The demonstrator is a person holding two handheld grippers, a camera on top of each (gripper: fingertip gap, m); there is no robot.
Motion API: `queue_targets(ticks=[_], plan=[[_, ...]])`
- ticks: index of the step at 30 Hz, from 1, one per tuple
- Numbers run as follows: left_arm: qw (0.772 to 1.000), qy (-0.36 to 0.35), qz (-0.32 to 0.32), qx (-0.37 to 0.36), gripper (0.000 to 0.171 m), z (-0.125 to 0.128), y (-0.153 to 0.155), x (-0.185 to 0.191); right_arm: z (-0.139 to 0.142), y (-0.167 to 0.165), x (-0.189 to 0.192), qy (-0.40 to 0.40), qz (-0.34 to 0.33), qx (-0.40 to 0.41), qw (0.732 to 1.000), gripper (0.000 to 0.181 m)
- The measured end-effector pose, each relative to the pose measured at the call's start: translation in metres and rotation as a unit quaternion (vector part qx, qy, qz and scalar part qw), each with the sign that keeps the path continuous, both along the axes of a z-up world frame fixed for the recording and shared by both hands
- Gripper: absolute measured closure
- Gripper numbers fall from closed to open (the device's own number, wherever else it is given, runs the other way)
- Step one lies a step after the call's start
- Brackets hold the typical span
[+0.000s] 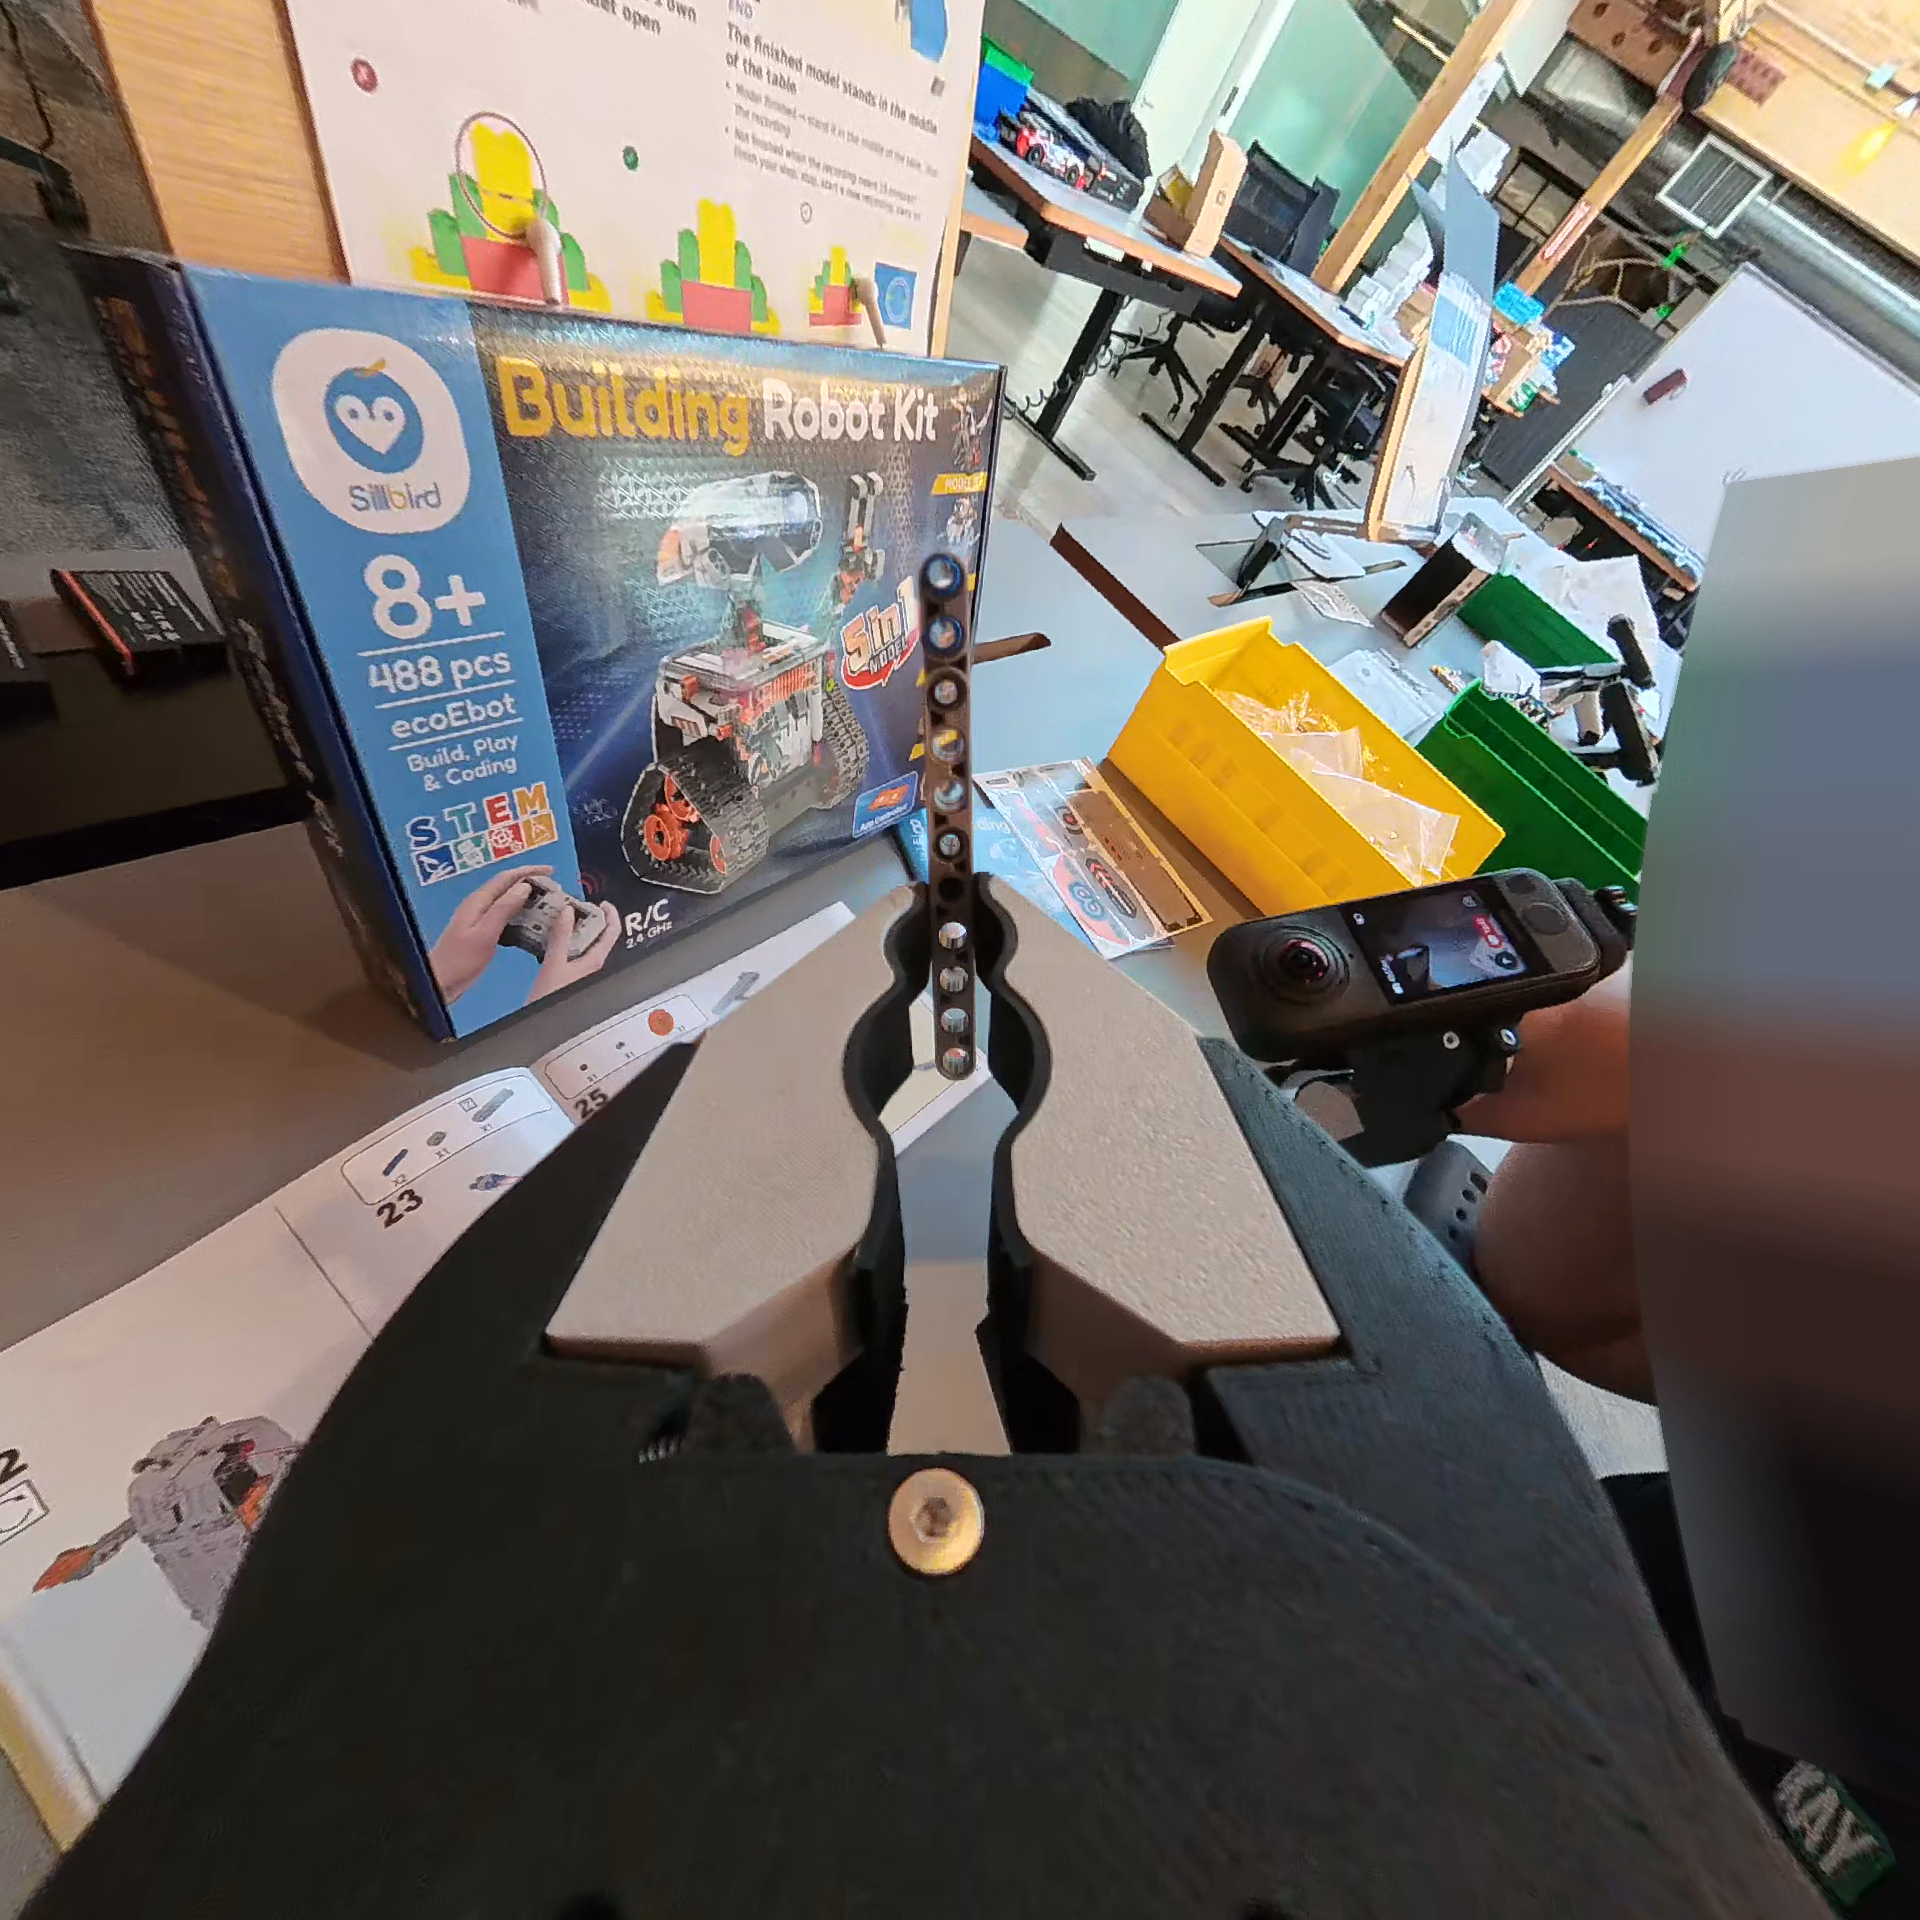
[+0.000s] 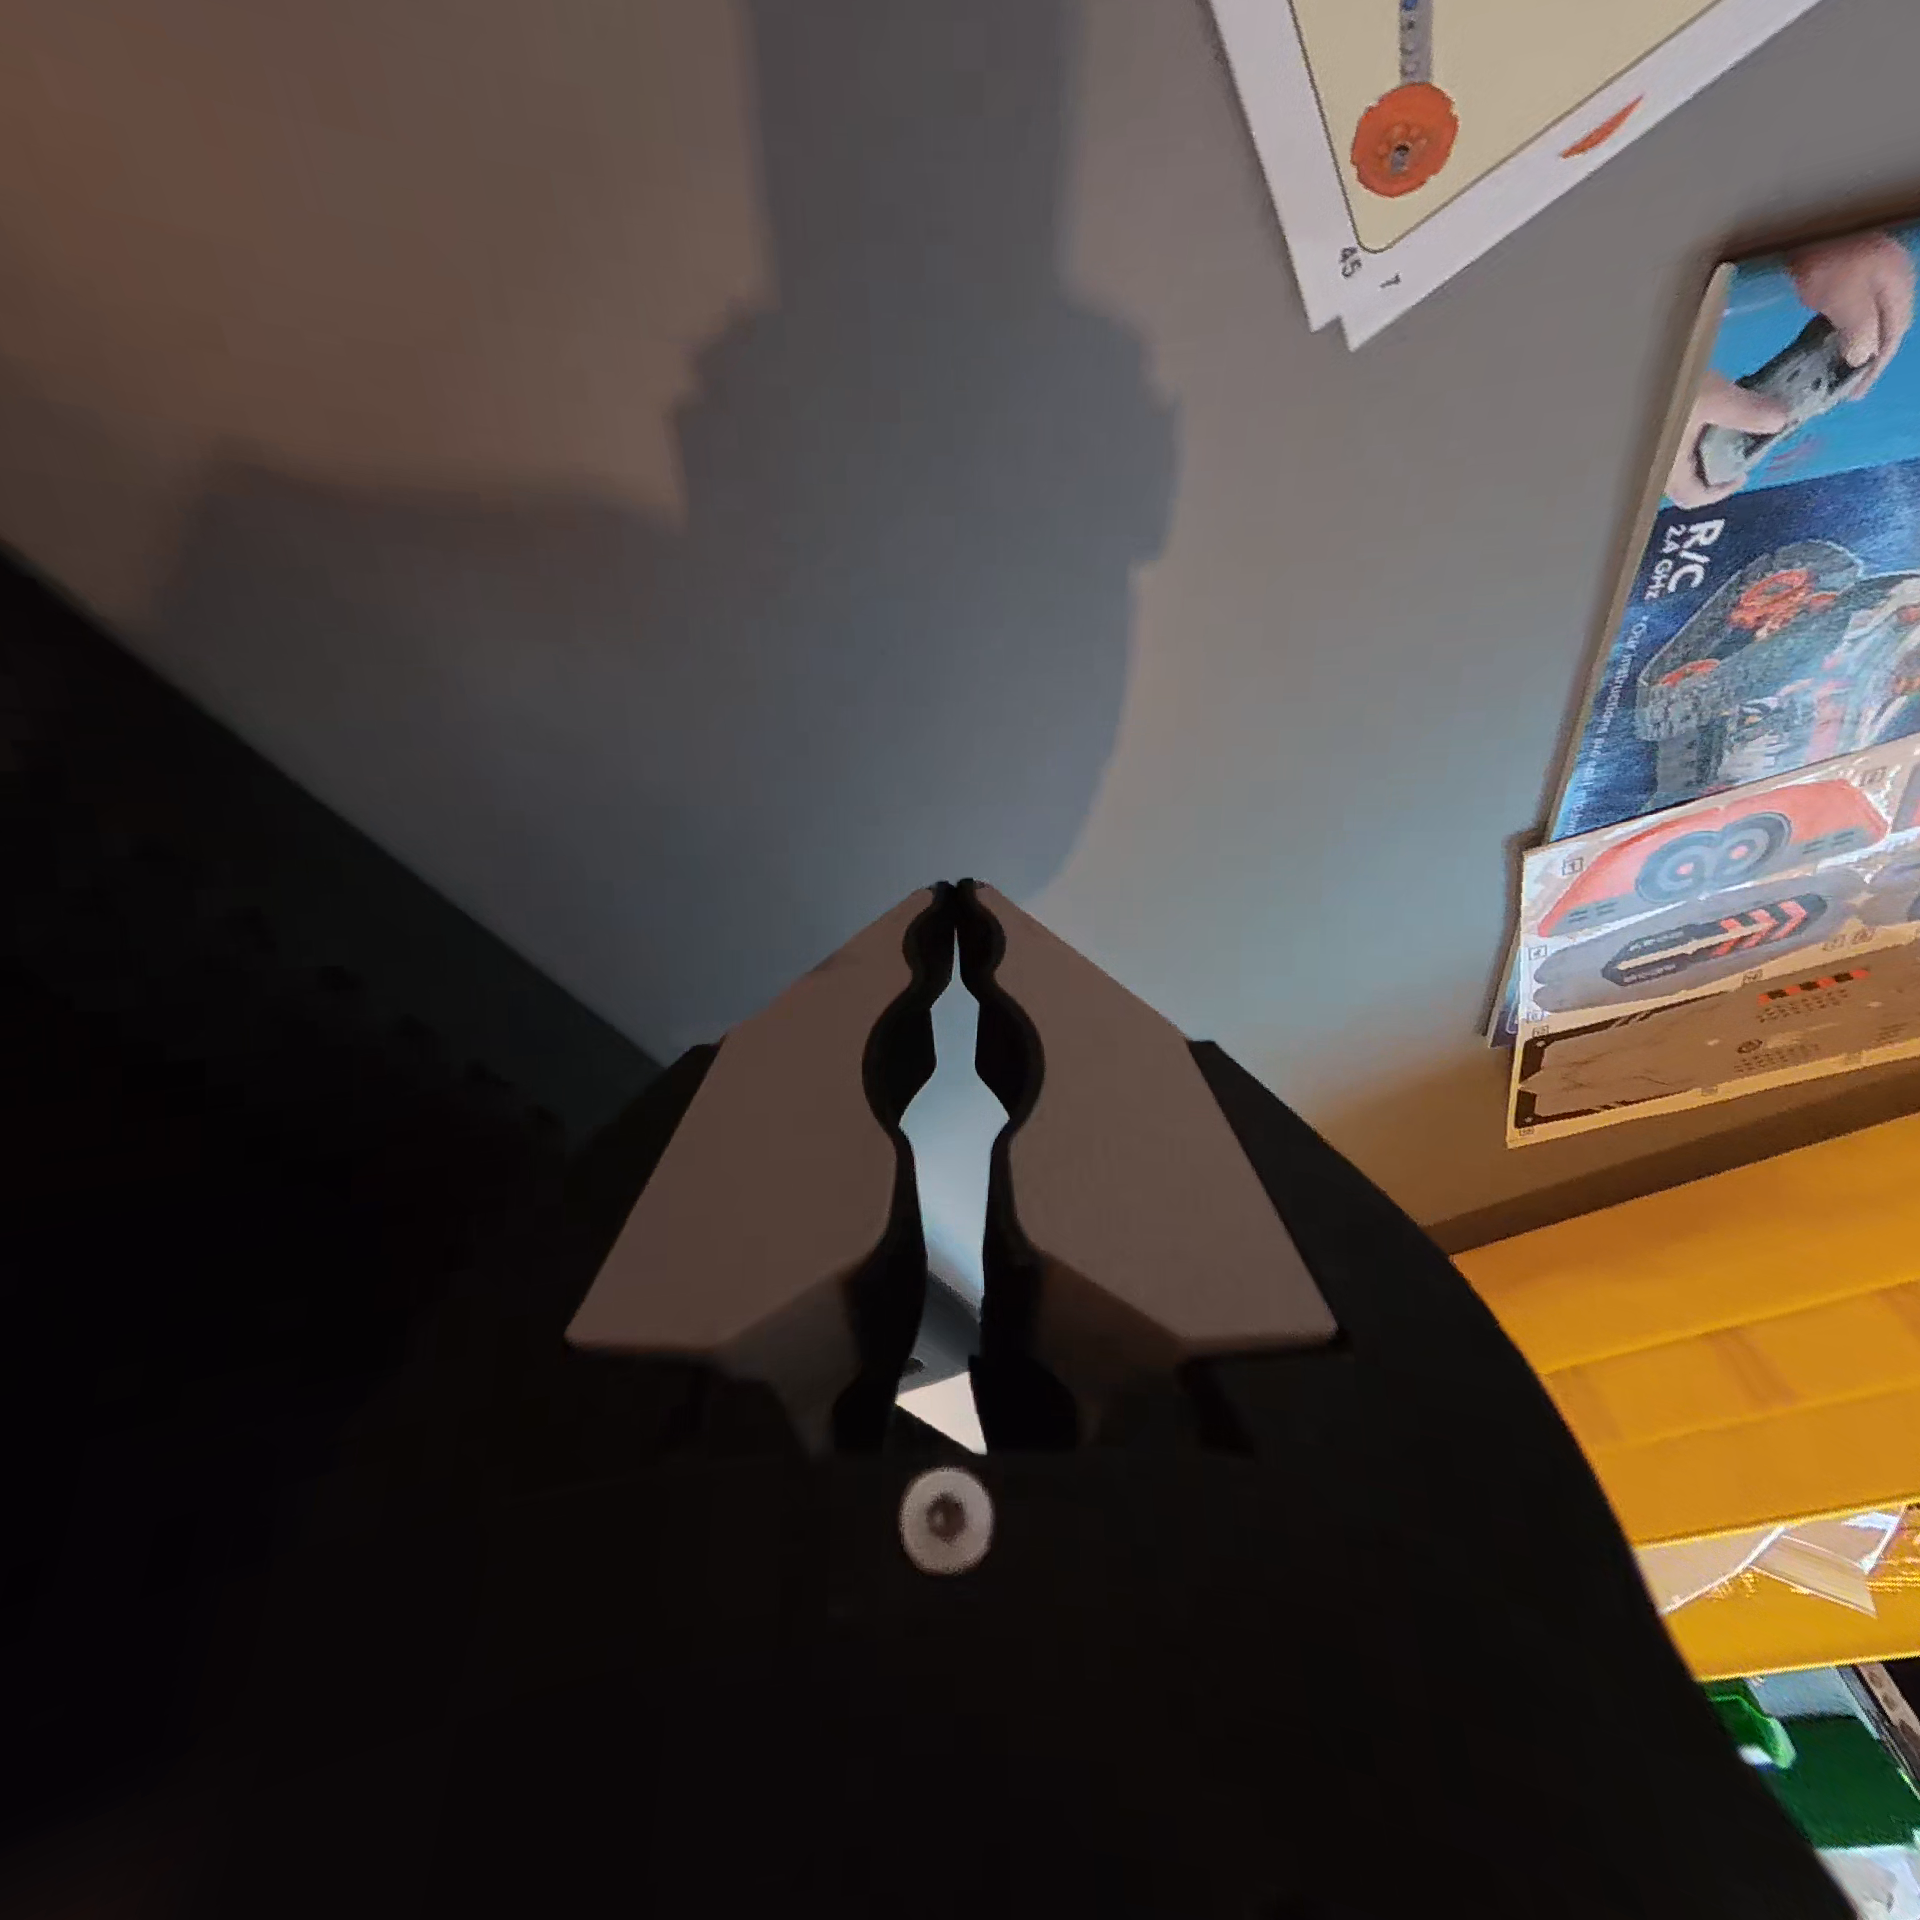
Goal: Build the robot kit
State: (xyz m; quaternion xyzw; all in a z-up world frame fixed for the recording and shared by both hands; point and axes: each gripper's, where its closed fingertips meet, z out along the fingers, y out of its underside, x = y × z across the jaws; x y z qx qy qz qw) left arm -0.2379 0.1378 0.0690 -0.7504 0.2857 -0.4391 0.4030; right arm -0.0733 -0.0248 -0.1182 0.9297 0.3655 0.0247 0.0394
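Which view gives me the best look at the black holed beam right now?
The left wrist view. The black holed beam stands upright there, pinched near its lower end by the left gripper, its row of holes facing the camera. The right wrist view shows none of it, only the right gripper, shut and empty, above the grey table.

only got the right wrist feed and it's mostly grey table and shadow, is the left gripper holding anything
Observer: Yes, the left gripper is shut on a black holed beam that stands upright between its tips.
Operator: what's behind it
Observer: A blue robot kit box stands upright on the table, beyond the beam.
Operator: what's in the yellow bin at my lower right
Observer: The yellow bin holds clear plastic bags.
Operator: anything past that bin
Observer: A green bin sits right behind it.
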Motion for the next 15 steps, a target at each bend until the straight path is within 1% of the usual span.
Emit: queue_targets(ticks=[5,11,14,15], plan=[[1.000,0.008,-0.017,-0.010,0.166,-0.007,-0.002,0.010,-0.006,-0.004,0.002,-0.018,0.003,-0.015,1.000,0.181],[0.999,0.003,-0.030,-0.011,0.166,-0.006,-0.006,0.017,-0.016,-0.008,0.001,-0.040,0.014,-0.032,0.999,0.181],[0.998,0.012,-0.050,-0.025,0.167,-0.015,-0.010,0.027,-0.017,-0.007,0.004,-0.029,0.016,-0.044,0.998,0.181],[0.998,0.015,-0.060,-0.032,0.167,-0.019,-0.012,0.033,-0.017,-0.007,0.003,-0.009,0.017,-0.051,0.998,0.181]])
